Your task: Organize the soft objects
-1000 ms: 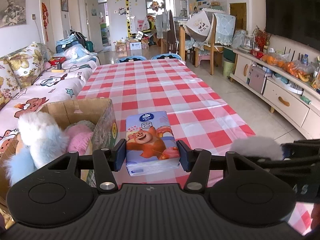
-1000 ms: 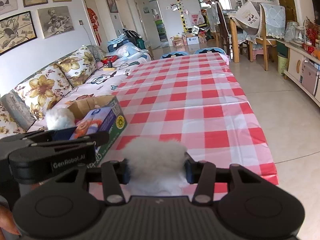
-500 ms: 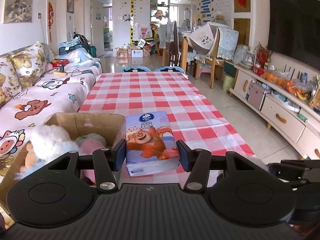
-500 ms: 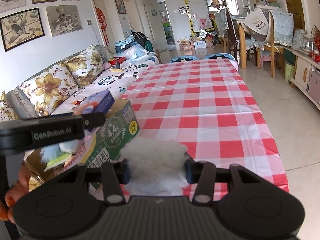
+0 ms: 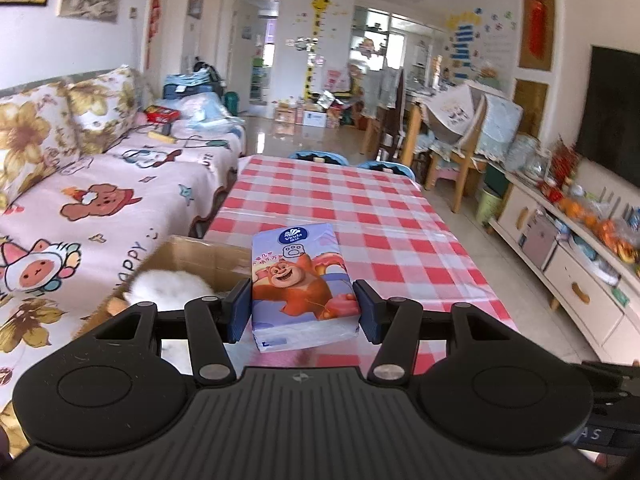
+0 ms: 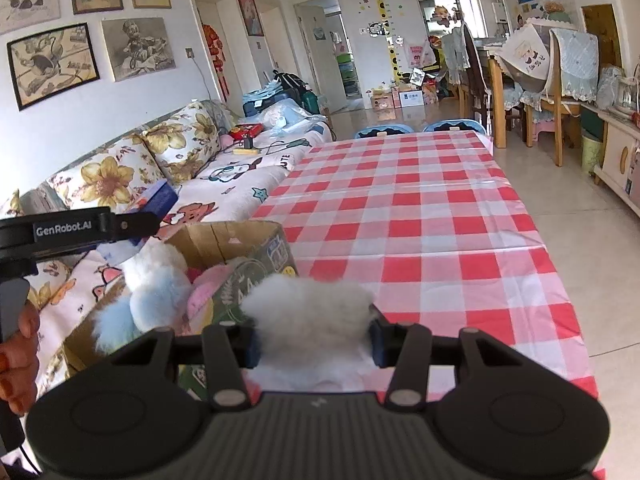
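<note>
A purple tissue pack (image 5: 302, 286) printed with a cartoon bear sits between the blue pads of my left gripper (image 5: 303, 312), which is shut on it and holds it in the air over the near left of the table. Below it to the left is an open cardboard box (image 5: 208, 258) with a white plush (image 5: 170, 288) inside. My right gripper (image 6: 314, 344) is shut on a white fluffy toy (image 6: 310, 310) close to the box (image 6: 248, 248). That box holds white, pale blue and pink plush toys (image 6: 154, 292). In the right wrist view the left gripper (image 6: 154, 210) hangs above the box.
The red-and-white checked table (image 6: 420, 216) stretches away ahead. A sofa (image 5: 100, 196) with a cartoon cover runs along the left. Two blue chairs (image 5: 352, 160) stand at the table's far end. A low cabinet (image 5: 572, 264) lines the right wall. A hand (image 6: 18, 364) shows at the left edge.
My left gripper has risen and shifted left with the tissue pack, so it now hangs above the box. My right gripper has edged toward the box with the white toy.
</note>
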### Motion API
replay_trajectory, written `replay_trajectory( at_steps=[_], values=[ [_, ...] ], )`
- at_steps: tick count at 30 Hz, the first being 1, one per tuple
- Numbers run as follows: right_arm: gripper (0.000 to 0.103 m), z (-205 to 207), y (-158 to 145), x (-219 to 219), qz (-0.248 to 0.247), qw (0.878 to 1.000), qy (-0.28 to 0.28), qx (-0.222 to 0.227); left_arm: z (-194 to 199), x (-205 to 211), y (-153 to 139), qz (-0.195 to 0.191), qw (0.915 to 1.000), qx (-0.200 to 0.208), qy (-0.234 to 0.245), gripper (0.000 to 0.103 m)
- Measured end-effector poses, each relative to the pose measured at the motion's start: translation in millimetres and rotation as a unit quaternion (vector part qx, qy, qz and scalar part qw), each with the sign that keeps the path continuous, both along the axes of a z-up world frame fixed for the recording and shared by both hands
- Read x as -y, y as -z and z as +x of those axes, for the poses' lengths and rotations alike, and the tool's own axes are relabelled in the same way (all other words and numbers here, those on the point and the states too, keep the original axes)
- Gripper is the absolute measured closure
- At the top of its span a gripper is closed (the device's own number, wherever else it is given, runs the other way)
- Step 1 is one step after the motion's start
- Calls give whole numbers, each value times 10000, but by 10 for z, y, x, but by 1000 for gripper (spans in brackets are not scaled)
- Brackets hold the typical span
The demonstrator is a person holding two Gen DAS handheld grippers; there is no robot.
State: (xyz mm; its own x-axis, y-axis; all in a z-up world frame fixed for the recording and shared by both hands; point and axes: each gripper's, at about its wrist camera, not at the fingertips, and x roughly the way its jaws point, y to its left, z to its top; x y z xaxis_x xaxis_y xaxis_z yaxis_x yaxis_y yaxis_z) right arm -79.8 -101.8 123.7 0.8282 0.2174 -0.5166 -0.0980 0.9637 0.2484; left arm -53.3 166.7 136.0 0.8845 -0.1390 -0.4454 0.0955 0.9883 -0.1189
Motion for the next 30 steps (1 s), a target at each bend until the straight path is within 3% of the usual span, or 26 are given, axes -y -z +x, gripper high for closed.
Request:
replay_trajectory(
  at_steps=[7, 10, 17, 22, 30],
  values=[
    [55, 196, -121, -98, 247, 9995, -146, 142, 122, -186, -72, -238, 9994, -31, -252, 41],
    [55, 303, -162, -154, 398, 9988, -225, 184, 145, -221, -52, -296, 9990, -111, -310, 54],
    [55, 575, -186, -369, 556, 9970, -494, 219, 225, -276, 92, -156, 9980, -416, -448, 54],
    [55, 726, -222, -532, 681, 9947, -719, 281, 218, -397, 75, -165, 9973, -409, -588, 53],
    [55, 920, -276, -758, 1177, 9873, -1024, 311, 216, -508, 75, 142, 9954, -315, -899, 53]
  ],
)
